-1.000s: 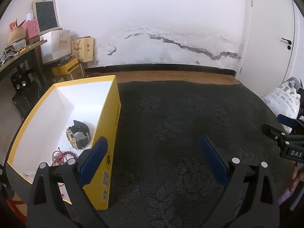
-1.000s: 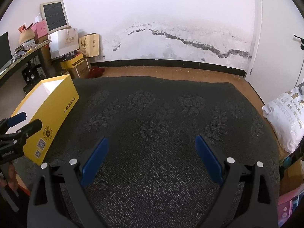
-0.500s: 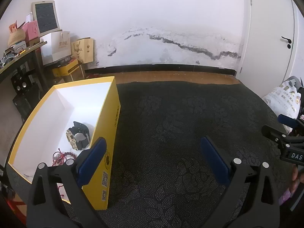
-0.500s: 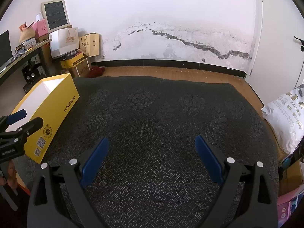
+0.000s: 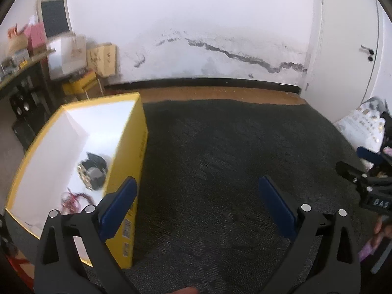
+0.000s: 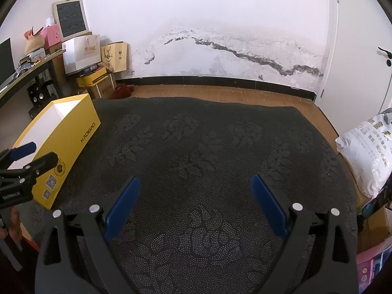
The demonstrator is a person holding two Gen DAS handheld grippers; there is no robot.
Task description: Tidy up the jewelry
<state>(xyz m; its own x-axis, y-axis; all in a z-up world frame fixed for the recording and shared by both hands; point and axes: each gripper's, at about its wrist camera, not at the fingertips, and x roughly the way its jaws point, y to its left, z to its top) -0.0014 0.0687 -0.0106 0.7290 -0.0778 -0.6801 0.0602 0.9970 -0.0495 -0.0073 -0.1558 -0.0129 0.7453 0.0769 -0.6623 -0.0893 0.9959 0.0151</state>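
1. Compared with a second ago, the left gripper has drifted a little, so the yellow box sits slightly differently in its view, which is now blurred by motion; the right gripper has barely shifted.
2. Both pairs of fingers are spread wide and hold nothing, hovering over the dark patterned cloth on the table.
3. Jewelry is already in the box: a watch lies against its right wall, and a red beaded string lies nearer the front corner.
4. No loose piece shows on the cloth, so the sorting looks nearly or fully done. If anything remains, it is best to bring the fingers down squarely over it and carry it clear above the box rim before letting go.
5. Hard to judge: the left finger covers the box's front corner, blur softens the watch, and the right view shows none of the box floor.
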